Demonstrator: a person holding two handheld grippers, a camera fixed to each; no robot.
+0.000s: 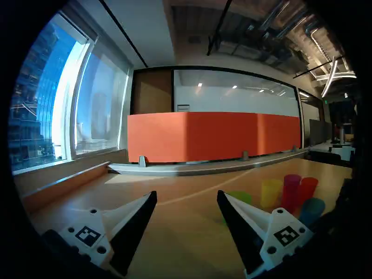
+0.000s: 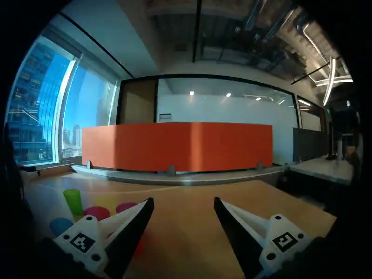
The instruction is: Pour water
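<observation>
With the left gripper (image 1: 186, 193) and the right gripper (image 2: 183, 200) both wide open and empty, the upright coloured cups (image 1: 290, 190) stand between them, right of the former, left of the latter

Open tabletop (image 1: 186, 232) ahead up to the orange divider (image 1: 214, 135); cups (image 1: 290, 190) clustered aside.

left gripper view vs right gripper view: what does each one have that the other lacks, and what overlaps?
Left gripper view: the left gripper, open over the table, with the cups standing to its right and the yellow cup plain to see.
Right gripper view: the right gripper, open, with the cups at lower left and the table's right-hand edge visible.
Both: the same wooden table, orange divider, window, green cup and blue cup.
</observation>
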